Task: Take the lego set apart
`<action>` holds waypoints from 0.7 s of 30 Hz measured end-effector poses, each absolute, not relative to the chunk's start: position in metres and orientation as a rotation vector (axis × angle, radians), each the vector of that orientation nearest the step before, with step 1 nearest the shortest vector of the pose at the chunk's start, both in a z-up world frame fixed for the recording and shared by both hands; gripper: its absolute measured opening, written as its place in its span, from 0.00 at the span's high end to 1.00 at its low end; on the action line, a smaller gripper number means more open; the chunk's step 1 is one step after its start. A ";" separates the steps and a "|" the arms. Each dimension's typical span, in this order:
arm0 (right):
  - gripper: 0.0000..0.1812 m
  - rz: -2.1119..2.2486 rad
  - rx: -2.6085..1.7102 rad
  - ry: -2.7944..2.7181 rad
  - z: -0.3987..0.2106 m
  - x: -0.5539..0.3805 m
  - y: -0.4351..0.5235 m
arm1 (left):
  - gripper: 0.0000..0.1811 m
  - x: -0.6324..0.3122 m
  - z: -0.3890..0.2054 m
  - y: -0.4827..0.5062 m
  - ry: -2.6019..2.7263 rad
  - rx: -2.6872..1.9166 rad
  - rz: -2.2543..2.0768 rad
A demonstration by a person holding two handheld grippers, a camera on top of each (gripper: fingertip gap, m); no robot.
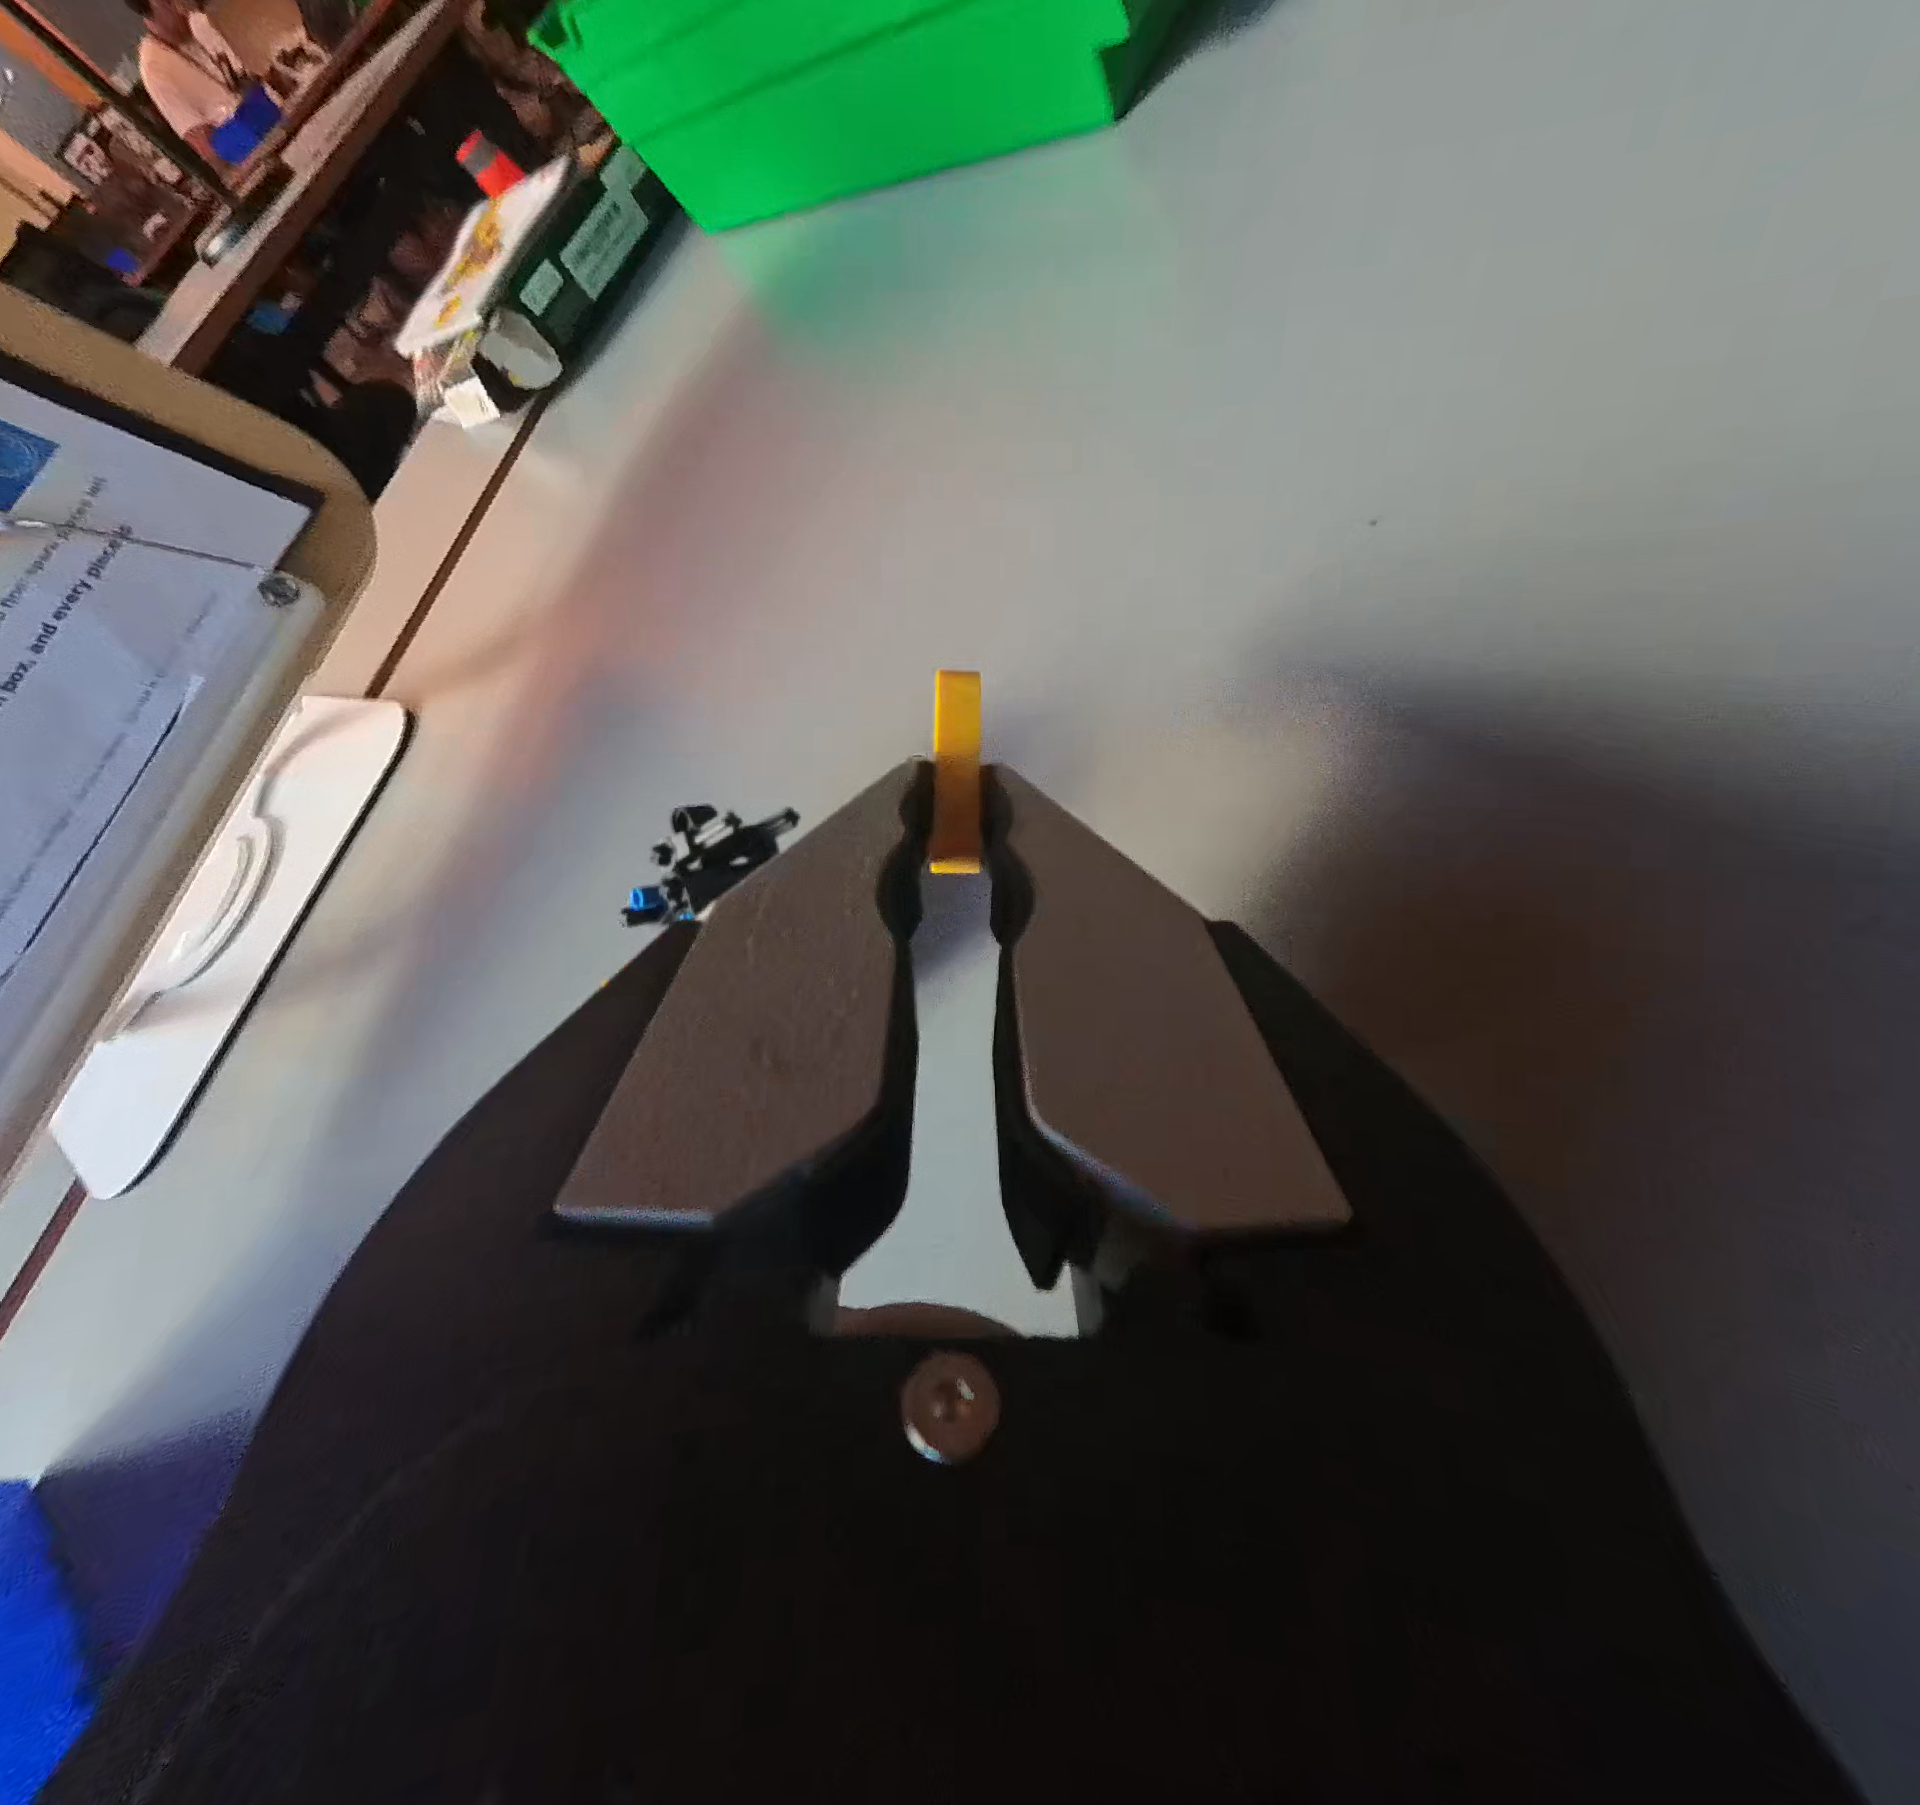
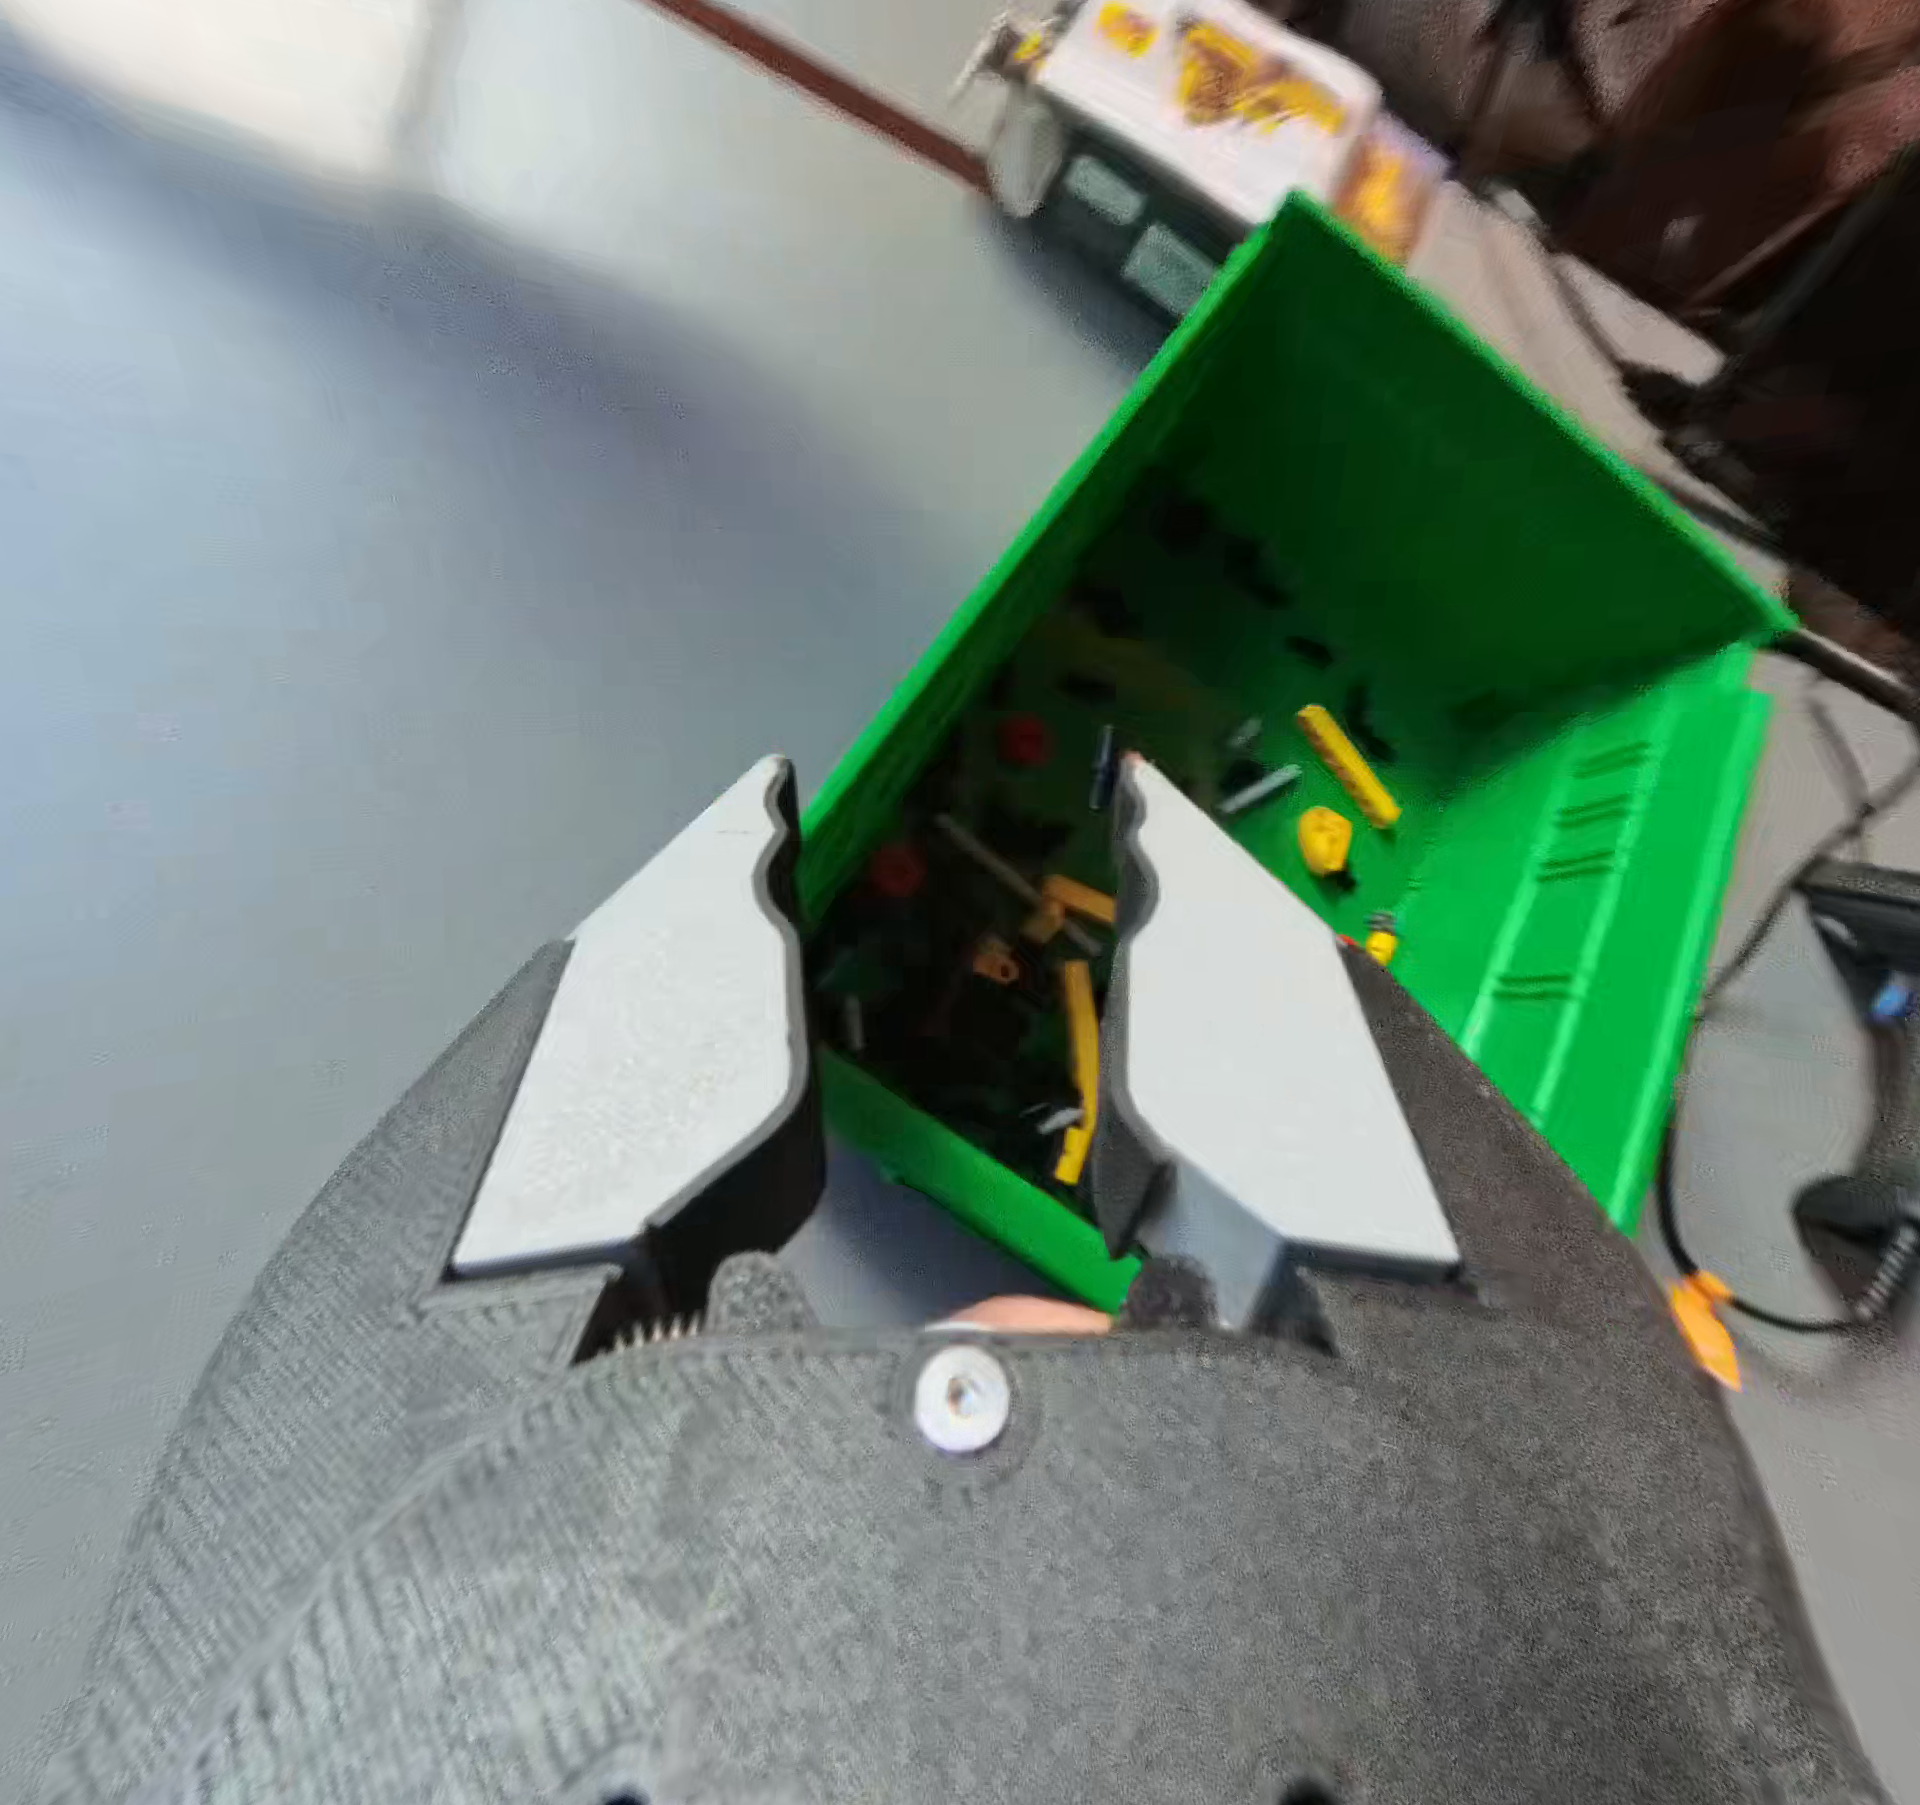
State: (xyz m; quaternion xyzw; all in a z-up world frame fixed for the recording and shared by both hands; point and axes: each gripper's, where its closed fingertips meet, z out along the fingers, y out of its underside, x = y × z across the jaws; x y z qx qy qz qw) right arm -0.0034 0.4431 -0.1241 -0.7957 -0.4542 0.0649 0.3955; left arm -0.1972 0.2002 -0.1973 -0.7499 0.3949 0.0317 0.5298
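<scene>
My left gripper (image 1: 956, 779) is shut on a thin yellow lego piece (image 1: 957, 729) that sticks out past its fingertips, held above the grey table (image 1: 1351, 405). A small black and blue lego assembly (image 1: 712, 856) lies on the table just left of the left fingers. My right gripper (image 2: 956, 789) is open and empty, hovering over the near corner of a green bin (image 2: 1600, 882). The bin holds several loose yellow, red, black and grey lego parts (image 2: 1345, 768). The same green bin (image 1: 883, 62) shows far ahead in the left wrist view.
A white board with papers (image 1: 135, 716) stands at the table's left edge. Boxes and dark containers (image 2: 1195, 93) sit behind the bin. Black cables (image 2: 1766, 1267) and an orange piece (image 2: 1704, 1329) lie right of the bin. A person (image 1: 197, 41) sits at a far bench.
</scene>
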 end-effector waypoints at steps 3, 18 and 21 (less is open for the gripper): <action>0.87 0.481 -1.617 -1.556 -0.117 -0.074 0.350 | 0.97 -0.183 -0.180 0.194 0.967 -1.647 -0.029; 0.88 1.494 -1.542 -1.704 -0.151 -0.168 0.189 | 0.97 -0.174 -0.155 0.190 1.077 -1.340 0.267; 0.87 1.510 -1.553 -1.699 -0.153 -0.170 0.187 | 0.97 -0.172 -0.156 0.190 1.085 -1.332 0.287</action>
